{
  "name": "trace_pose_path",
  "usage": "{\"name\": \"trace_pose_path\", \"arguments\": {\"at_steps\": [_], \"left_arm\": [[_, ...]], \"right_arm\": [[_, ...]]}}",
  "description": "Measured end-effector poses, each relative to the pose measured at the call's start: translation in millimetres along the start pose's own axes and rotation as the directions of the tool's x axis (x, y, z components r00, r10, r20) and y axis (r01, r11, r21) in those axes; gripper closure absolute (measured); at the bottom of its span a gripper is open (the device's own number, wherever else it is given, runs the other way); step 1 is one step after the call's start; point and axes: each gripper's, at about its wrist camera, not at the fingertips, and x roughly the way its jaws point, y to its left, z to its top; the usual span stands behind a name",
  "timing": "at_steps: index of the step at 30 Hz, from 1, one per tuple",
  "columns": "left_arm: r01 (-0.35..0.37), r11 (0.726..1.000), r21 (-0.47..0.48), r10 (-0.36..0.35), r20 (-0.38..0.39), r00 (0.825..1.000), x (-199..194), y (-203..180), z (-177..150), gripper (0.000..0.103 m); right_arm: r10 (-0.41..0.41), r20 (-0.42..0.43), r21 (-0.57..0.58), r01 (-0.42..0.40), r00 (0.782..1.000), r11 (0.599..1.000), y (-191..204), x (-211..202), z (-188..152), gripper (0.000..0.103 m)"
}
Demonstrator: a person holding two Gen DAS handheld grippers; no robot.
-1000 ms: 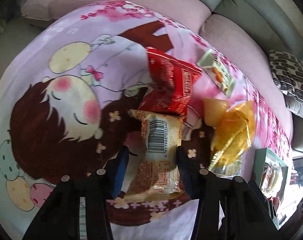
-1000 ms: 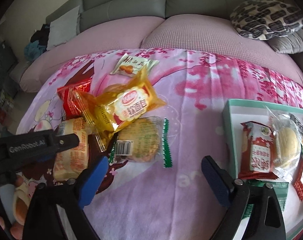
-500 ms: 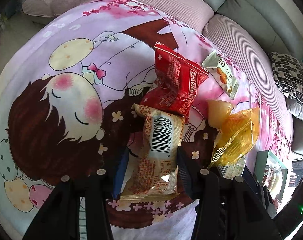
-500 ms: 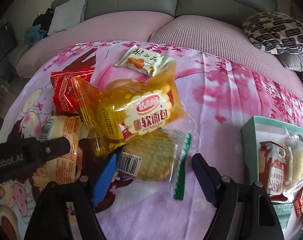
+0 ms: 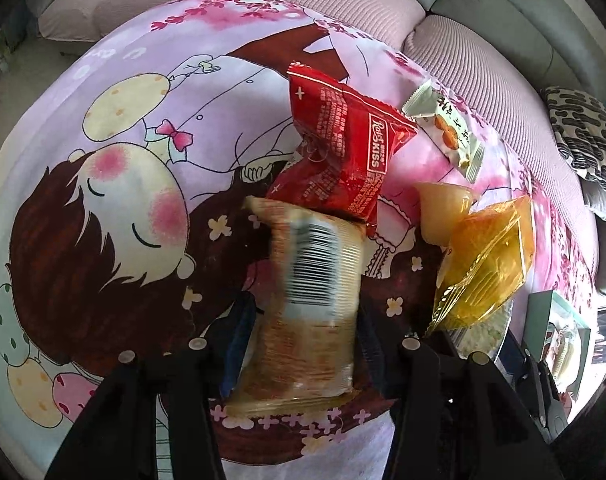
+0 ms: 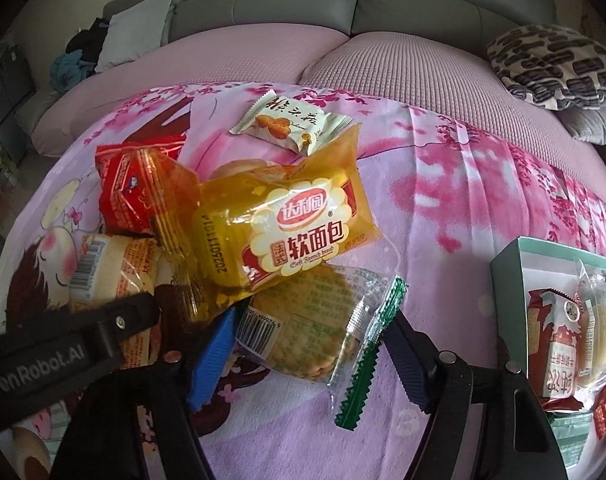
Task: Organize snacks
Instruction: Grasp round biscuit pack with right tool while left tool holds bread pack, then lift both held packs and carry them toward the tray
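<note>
While my left gripper [image 5: 303, 334] pressed both pads on the barcode bread pack [image 5: 303, 304], my right gripper [image 6: 307, 346] stood around the round cracker pack [image 6: 303, 328], grip unclear.

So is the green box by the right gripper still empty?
No: the green box already holds a red packet and a clear-wrapped pastry.

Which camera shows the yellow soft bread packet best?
The right wrist view: the yellow soft bread packet faces it with its label readable, lying on the other snacks. The left wrist view catches it only at the right edge, side-on, label hidden.
</note>
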Motion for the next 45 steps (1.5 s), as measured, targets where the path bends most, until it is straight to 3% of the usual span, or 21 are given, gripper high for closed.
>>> {"name": "trace_pose_path", "arguments": {"at_steps": [10,16,22,37,45], "left_arm": [[0.024,0.999,-0.031,-0.025,-0.006,1.000,0,5,3,0.051],[0.019,0.999,-0.026,-0.020,-0.007,1.000,0,5,3,0.051],[0.012,1.000,-0.019,-0.012,-0.004,1.000,-1,5,2,0.051],[-0.063,0.996,0.062,0.062,0.012,0.998,1,-12,-5,0.052],[-0.056,0.996,0.069,0.055,0.010,0.998,-1,-15,-12,0.056]], "right_arm": [[-0.001,-0.013,0.024,0.001,1.000,1.000,2,1,3,0.027],[-0.010,-0.005,0.030,0.011,1.000,0.999,0,-2,1,0.039],[-0.008,-0.005,0.052,0.009,1.000,0.999,-9,-7,-4,0.042],[-0.033,-0.043,0.056,0.035,0.999,0.998,-21,-25,-32,0.043],[-0.038,-0.060,0.060,0.041,0.997,0.997,-21,-35,-48,0.043]]}}
